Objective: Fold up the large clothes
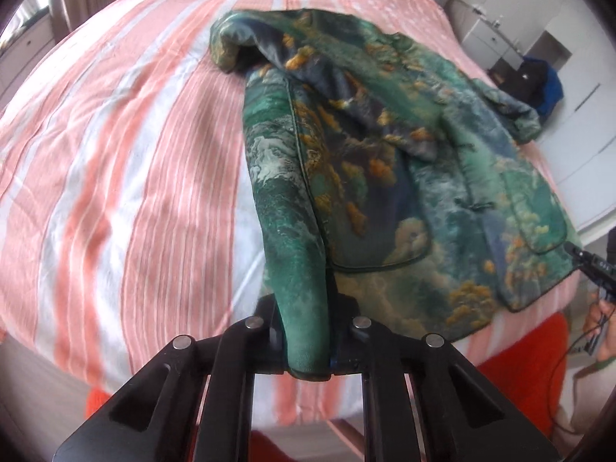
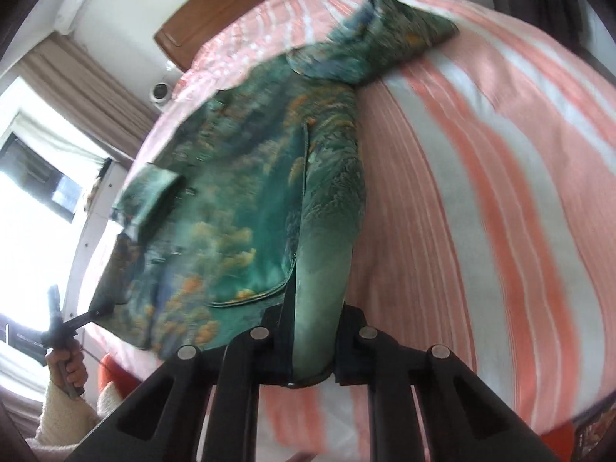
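Jacket (image 1: 385, 154) lay flat on bed (image 1: 115, 154), long axis running away from both hems. Left hand-held gripper (image 1: 308, 350) and right hand-held gripper (image 2: 312, 354) each clamped a near corner.

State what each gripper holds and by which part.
Both hold the green jacket: left gripper and right gripper each pinch a bottom hem corner.
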A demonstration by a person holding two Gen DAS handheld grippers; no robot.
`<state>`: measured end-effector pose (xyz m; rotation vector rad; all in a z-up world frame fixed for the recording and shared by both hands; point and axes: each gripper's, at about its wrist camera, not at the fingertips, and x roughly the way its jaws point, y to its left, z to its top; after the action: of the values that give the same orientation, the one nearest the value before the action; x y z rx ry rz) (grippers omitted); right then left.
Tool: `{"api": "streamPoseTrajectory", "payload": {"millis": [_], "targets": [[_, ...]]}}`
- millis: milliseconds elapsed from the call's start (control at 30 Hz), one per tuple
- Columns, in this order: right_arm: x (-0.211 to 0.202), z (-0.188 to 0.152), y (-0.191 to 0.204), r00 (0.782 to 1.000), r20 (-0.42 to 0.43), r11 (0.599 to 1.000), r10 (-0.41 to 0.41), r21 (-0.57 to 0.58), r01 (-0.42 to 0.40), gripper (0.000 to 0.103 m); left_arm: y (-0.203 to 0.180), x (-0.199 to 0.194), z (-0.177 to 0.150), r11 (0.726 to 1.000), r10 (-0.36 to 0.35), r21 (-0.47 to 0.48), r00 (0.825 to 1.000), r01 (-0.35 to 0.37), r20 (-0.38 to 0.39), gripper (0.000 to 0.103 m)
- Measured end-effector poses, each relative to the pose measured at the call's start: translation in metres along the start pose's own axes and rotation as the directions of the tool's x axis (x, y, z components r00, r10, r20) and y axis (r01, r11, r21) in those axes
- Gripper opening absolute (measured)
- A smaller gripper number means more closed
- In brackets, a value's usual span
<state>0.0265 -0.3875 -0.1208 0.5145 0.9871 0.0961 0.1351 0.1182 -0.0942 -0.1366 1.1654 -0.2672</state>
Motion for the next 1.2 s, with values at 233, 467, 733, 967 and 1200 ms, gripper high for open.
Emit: {"api": "streamPoseTrajectory", "payload": {"millis": [233,467,733,967,1200], "targets": [[-0.006,-0.024,0.003,0.993,-0.044,0.99,-0.106,-0.095,0.102,0.013,-0.012,0.014,-0.04,0.989,0.137,0.066,0.99,-0.135,-0.035,0.022],[0.009,-0.035,-0.012,0.982,0.006,0.982,-0.187,-0.039,0.187,0.069,-0.024,-0.024,-0.031,0.958,0.233,0.162,0.972,-0.236,0.038,0.064],[-0.025,-0.053,0.019,0.966,0.158,0.975,-0.206,-0.052,0.217,0.072,-0.113,-0.036,0.036,0.759,0.206,0.565,0.943,-0.322,0.262,0.098],[-0.027,-0.074,0.07,0.972,0.183,0.971,-0.145,-0.161,0.175,0.072,-0.148,0.096,0.073,0.608,0.321,0.717,0.932,-0.34,0.17,0.066],[-0.037,-0.108,0.088,0.968,0.216,0.95,-0.126,-0.255,0.181,0.072,-0.079,0.029,0.128,0.895,0.129,0.4,0.972,-0.199,0.195,0.01]]}}
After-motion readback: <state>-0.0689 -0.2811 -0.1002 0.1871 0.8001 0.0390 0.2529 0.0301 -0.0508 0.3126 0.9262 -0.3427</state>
